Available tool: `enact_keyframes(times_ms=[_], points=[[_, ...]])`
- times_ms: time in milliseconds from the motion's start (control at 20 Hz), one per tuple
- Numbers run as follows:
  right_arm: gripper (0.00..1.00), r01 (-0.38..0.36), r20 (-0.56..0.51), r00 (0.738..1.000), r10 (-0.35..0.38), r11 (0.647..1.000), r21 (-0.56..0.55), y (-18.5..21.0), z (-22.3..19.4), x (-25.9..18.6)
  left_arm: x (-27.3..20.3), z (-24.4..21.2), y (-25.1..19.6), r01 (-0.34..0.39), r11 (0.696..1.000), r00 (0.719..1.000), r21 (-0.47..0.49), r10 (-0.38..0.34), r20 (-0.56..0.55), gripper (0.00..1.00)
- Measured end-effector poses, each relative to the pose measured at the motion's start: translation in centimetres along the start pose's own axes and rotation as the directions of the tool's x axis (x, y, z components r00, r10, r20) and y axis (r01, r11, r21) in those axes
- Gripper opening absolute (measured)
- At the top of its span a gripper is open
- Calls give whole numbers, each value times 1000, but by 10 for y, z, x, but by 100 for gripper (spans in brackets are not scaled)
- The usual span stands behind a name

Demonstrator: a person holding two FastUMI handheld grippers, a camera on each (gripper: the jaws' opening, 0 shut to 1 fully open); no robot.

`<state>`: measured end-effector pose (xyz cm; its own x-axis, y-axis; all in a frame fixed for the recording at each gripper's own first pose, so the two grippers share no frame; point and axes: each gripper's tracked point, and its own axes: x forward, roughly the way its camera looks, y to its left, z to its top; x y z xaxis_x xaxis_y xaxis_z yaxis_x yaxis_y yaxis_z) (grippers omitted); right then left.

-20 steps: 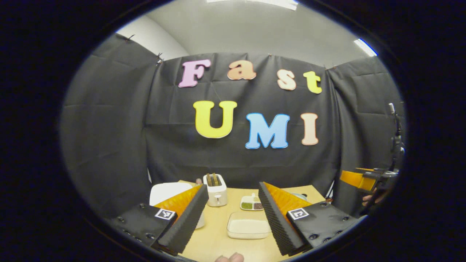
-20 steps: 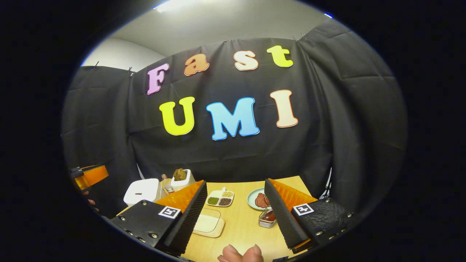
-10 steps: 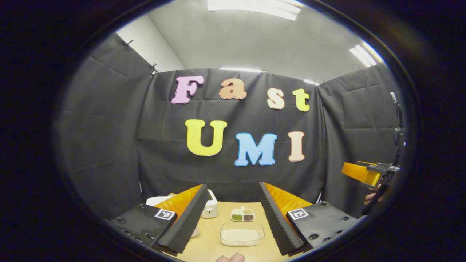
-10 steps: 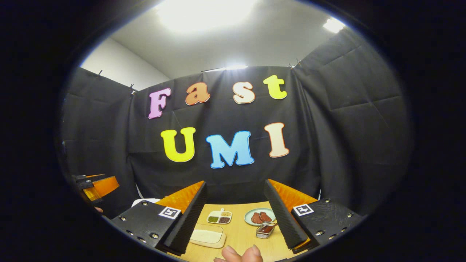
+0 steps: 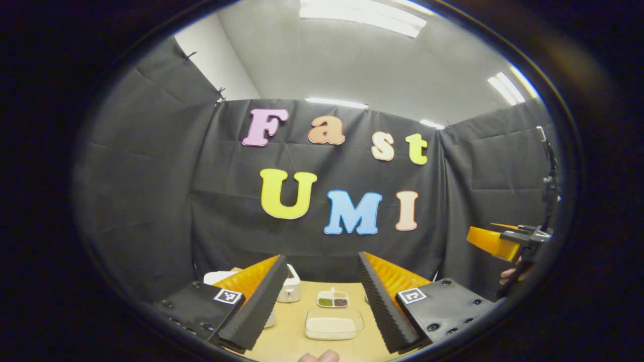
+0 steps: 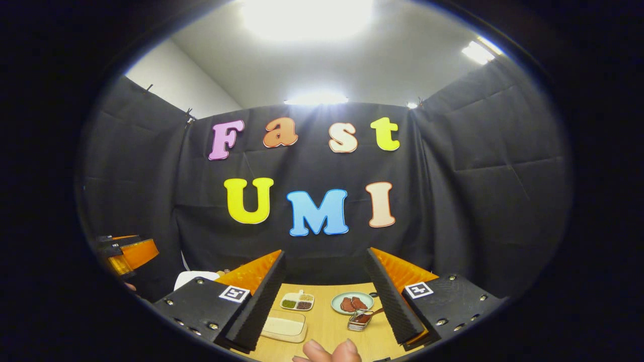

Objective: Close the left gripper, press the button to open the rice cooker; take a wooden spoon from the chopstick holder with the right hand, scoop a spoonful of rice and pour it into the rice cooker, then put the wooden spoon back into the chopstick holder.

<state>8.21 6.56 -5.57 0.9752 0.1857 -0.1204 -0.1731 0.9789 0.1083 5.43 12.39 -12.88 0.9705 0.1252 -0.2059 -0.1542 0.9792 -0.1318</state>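
My left gripper (image 5: 322, 257) is open and empty, held high and level, pointing at the booth's back wall. Low between its fingers lies a clear tub of white rice (image 5: 333, 324). The white rice cooker (image 5: 216, 277) peeks out behind the left finger, lid down. My right gripper (image 6: 325, 253) is also open and empty. Below it sit the rice tub (image 6: 284, 326) and a small wire holder (image 6: 358, 320) with a brown wooden spoon in it. A corner of the rice cooker (image 6: 193, 277) shows at the left. Each gripper sees the other off to the side: the right gripper (image 5: 503, 241) and the left gripper (image 6: 126, 251).
On the wooden table (image 5: 292, 332) stand a white toaster (image 5: 291, 289) and a divided dish of grains (image 5: 333, 299). A pale plate with brown pieces (image 6: 352, 303) lies right of the divided dish (image 6: 298, 301). A thumb (image 6: 327, 352) shows at the bottom edge.
Both views have tilted upward: the table and its things have sunk lower and look smaller, and more ceiling shows. Both grippers stay open.
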Motion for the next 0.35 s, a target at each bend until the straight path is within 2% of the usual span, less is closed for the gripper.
enact_keyframes(times_ms=[350], points=[[96, -6, 10, 1000, 6, 1000, 10, 2, 11, 9, 11, 5, -2, -4, 1000, 1000, -23, 4, 10, 93]])
